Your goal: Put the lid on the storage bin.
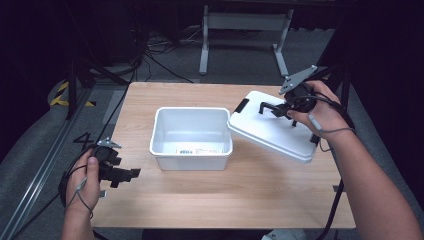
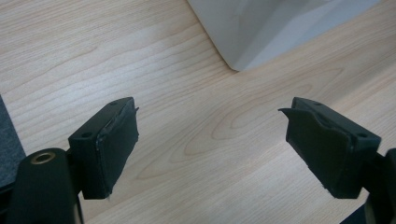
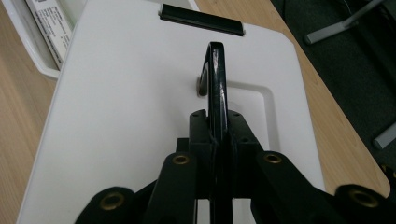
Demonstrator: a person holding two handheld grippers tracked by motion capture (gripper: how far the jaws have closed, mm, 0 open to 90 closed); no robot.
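A white plastic bin (image 1: 191, 137) stands open in the middle of the wooden table. Its white lid (image 1: 272, 127) hangs tilted to the right of the bin, with one edge near the bin's right rim. My right gripper (image 1: 286, 108) is shut on the lid's black handle (image 3: 215, 70), which stands upright between the jaws; a black latch (image 3: 201, 19) sits on the lid's far edge. My left gripper (image 1: 127, 175) rests low at the table's left front, open, with bare wood between its pads (image 2: 116, 140). A corner of the bin (image 2: 261, 32) lies ahead of it.
A label (image 1: 186, 150) is stuck on the bin's front wall. The table's edges (image 1: 220, 224) drop to grey floor, with a metal frame (image 1: 245, 30) and cables behind. Bare wood lies in front of the bin.
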